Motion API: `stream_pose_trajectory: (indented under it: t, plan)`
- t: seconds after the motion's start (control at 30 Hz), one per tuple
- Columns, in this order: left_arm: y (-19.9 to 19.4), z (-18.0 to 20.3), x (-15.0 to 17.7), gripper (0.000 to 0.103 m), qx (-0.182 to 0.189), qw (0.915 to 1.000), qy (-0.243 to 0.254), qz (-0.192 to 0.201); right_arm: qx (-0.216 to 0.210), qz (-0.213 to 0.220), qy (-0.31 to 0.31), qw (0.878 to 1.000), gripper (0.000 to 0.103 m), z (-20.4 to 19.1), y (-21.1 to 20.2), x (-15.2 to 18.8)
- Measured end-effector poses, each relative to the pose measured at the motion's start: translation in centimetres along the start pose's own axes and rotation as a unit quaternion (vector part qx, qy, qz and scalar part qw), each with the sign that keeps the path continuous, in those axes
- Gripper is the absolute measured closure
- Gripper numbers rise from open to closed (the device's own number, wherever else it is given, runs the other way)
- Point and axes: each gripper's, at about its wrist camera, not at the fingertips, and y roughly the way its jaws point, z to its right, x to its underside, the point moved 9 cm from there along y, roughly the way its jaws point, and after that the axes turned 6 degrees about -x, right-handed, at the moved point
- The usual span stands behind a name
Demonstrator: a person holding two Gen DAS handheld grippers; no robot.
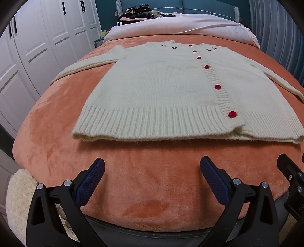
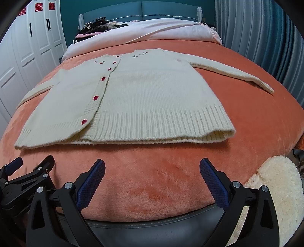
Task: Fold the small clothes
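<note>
A cream knit cardigan with red buttons lies flat and buttoned on the orange bed blanket, hem toward me, both sleeves spread out to the sides. It also shows in the right wrist view. My left gripper is open and empty, hovering over the blanket just short of the hem. My right gripper is open and empty, also short of the hem, toward its right corner. The two grippers sit side by side; the right one's edge shows in the left wrist view.
A pile of dark clothes lies at the head of the bed beside a pink-white duvet. White wardrobe doors stand on the left, a blue curtain on the right. A fluffy cream rug lies below the bed's foot.
</note>
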Motion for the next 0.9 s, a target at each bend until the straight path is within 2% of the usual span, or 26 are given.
stream_pose_trajectory:
  t: [0.9]
  plan:
    - [-0.2, 0.09, 0.24, 0.005, 0.0, 1.0, 0.001, 0.001, -0.001, -0.002, -0.002, 1.0, 0.005, -0.12, 0.16, 0.06]
